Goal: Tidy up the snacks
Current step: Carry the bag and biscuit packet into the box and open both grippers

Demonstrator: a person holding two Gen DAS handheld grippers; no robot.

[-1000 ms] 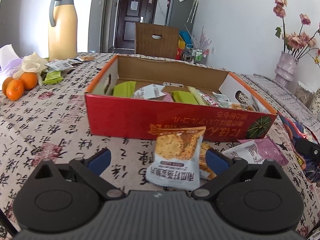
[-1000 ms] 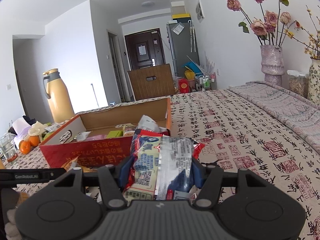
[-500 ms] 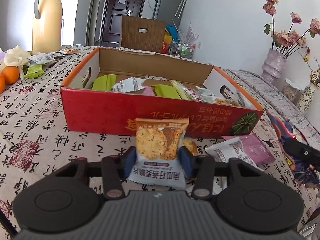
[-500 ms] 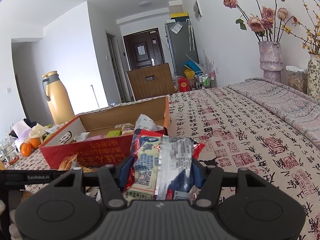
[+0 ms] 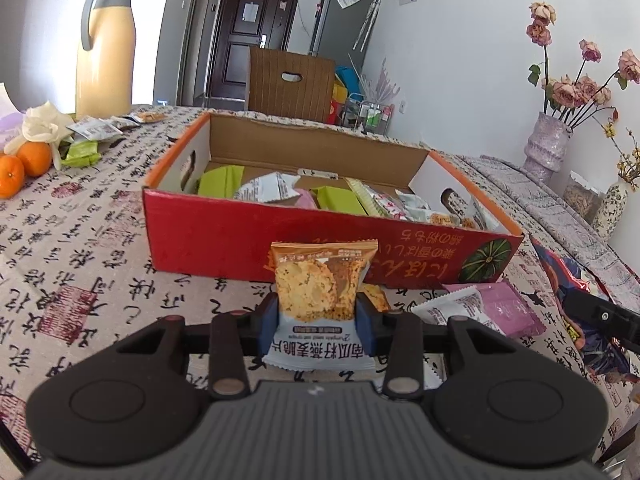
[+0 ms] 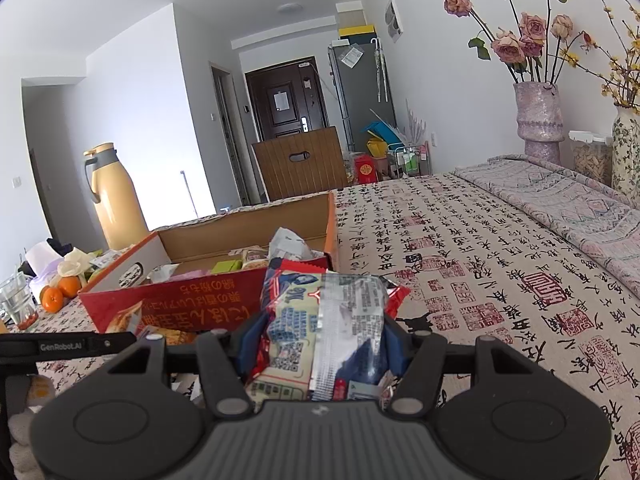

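A red cardboard box (image 5: 224, 236) with several snack packets inside stands open on the patterned tablecloth. Just in front of it, my left gripper (image 5: 318, 314) holds an orange-and-white cracker packet (image 5: 320, 280) upright. Its jaws are still closing, and the blue pads press the packet's sides. A pink-and-white packet (image 5: 492, 312) lies on the cloth to the right. In the right wrist view, my right gripper (image 6: 322, 336) is shut on a red-and-blue snack bag (image 6: 332, 312), near the box's (image 6: 192, 304) right corner.
A yellow thermos (image 5: 105, 52), oranges (image 5: 24, 164) and loose packets (image 5: 96, 130) sit at the far left of the table. Vases with flowers (image 5: 548, 148) stand at the far right. A wooden chair back (image 5: 290, 80) rises behind the box.
My left gripper's jaws went from wide open to closed on the cracker packet, which now stands upright between the pads. The right gripper and its bag have not moved.
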